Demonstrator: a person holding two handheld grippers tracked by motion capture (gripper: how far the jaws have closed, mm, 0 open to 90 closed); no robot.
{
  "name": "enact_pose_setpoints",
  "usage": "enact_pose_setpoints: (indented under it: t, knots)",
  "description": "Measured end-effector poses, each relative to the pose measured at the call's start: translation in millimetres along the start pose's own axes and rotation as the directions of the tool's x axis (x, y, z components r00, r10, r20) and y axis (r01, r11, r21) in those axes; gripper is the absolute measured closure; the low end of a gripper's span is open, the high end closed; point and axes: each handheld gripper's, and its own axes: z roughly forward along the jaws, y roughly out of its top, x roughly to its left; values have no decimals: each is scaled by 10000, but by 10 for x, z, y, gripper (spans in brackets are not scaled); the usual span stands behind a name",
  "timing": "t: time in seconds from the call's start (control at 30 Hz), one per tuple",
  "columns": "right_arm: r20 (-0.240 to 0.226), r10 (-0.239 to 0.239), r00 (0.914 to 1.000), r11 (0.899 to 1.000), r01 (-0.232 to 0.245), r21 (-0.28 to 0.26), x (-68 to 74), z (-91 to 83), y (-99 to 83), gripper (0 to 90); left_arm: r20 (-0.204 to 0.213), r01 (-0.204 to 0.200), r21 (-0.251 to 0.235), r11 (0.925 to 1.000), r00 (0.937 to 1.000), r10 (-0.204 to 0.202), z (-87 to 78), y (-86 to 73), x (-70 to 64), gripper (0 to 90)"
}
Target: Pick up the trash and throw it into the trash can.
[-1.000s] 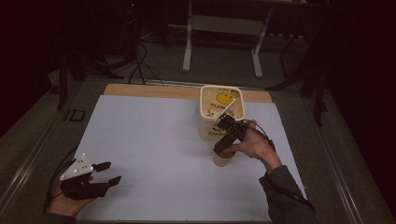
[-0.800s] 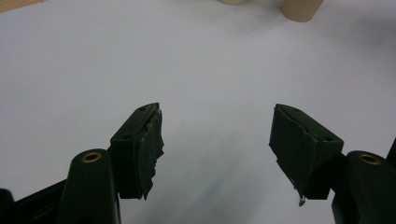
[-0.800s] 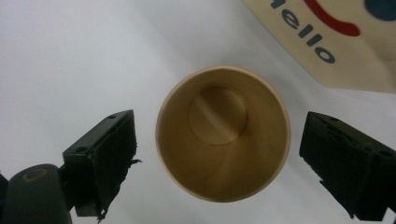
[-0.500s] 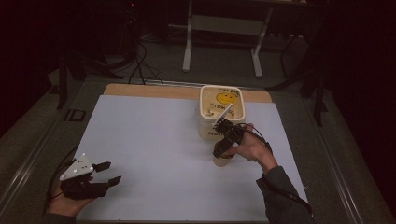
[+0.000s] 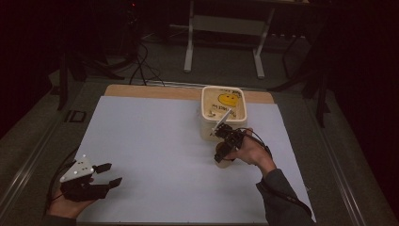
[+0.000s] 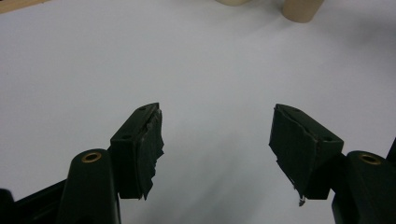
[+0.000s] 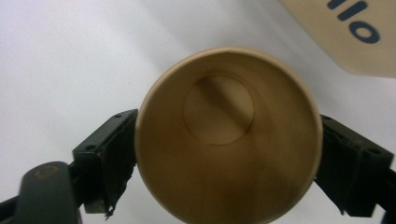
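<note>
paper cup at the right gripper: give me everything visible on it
The paper cup is plain tan, round-rimmed, with a faint side seam. It is empty, its flat bottom showing through the open mouth. It stands upright on the white table cover, just in front of the cream tub. The right gripper has a pad pressed to each side.

The desk (image 5: 141, 90) is wooden, almost wholly covered by a white sheet (image 5: 164, 150), with bare wood showing along the far edge. On the sheet stand a cream tub (image 5: 224, 113) and, just beside it, a paper cup (image 7: 229, 135).
</note>
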Motion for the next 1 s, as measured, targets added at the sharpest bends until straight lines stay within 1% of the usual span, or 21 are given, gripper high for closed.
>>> enact_pose_setpoints:
  t: [0.1,0.2,0.47,0.5,0.6,0.63,0.67,0.7,0.9,0.93,1.0]
  knots:
    - [4,-17,10000,10000,17,-15,-2,15,-3,161,2,4,-1,10000,10000,-4,0,0,0,344]
    - [-4,-36,10000,10000,36,-18,-1,-9,-3,197,0,2,-1,10000,10000,-2,0,0,0,344]
    - [-56,-31,10000,9999,30,-103,6,-91,0,205,9,25,-1,10000,10000,-25,2,-1,-1,344]
    - [-53,-52,10000,9999,51,-127,11,-129,3,205,11,21,7,10000,10000,-21,2,-1,-1,344]
    - [-59,-64,10000,9998,63,-162,11,-167,7,205,15,28,13,10000,10000,-28,4,-2,0,344]
    - [-44,-95,9999,9997,94,-228,12,-212,13,205,16,30,13,10000,10000,-30,5,-2,1,344]
    - [-44,-95,9999,9997,94,-228,12,-212,13,205,16,30,13,10000,10000,-30,5,-2,1,344]
    - [-54,-148,9999,9995,147,-295,13,-270,23,205,19,29,15,10000,10000,-29,4,-2,1,344]
    - [-36,-273,9996,9990,271,-350,17,-417,55,205,21,36,13,10000,10000,-36,4,-3,0,344]
    - [-36,-273,9996,9990,271,-350,17,-417,55,205,21,36,13,10000,10000,-36,4,-3,0,344]
    - [30,-287,9996,9990,287,-344,16,-484,65,205,22,42,17,10000,10000,-42,5,-4,2,344]
